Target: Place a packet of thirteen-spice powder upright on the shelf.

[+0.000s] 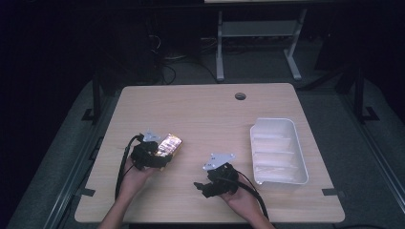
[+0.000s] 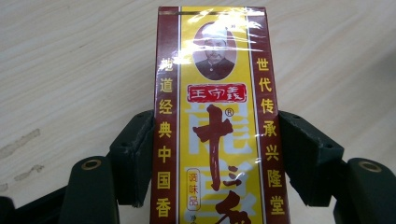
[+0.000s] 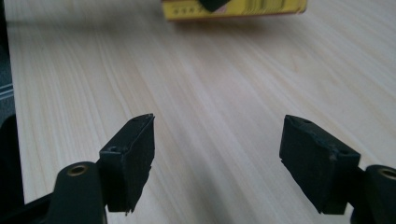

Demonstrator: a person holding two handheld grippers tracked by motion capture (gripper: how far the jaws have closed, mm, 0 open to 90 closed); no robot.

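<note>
A flat yellow and dark red seasoning box point(image 2: 215, 93) with Chinese lettering and clear wrapping lies lengthwise between the jaws of my left gripper point(image 2: 215, 123). Both pads press on its long sides, so the gripper is shut on it. In the high view the box point(image 1: 171, 144) is at the table's left, just ahead of the left gripper point(image 1: 160, 155). Whether the box rests on the wood or is slightly lifted is unclear. My right gripper point(image 1: 201, 187) is near the front middle of the table. Its jaws stand wide open, and the right gripper point(image 3: 217, 133) holds nothing. The box point(image 3: 233, 7) lies farther ahead of it.
A white ribbed plastic tray point(image 1: 278, 125) sits at the right side of the wooden table point(image 1: 210, 114). A round cable hole point(image 1: 240, 96) is near the far edge. Cables trail from both grippers towards the front edge.
</note>
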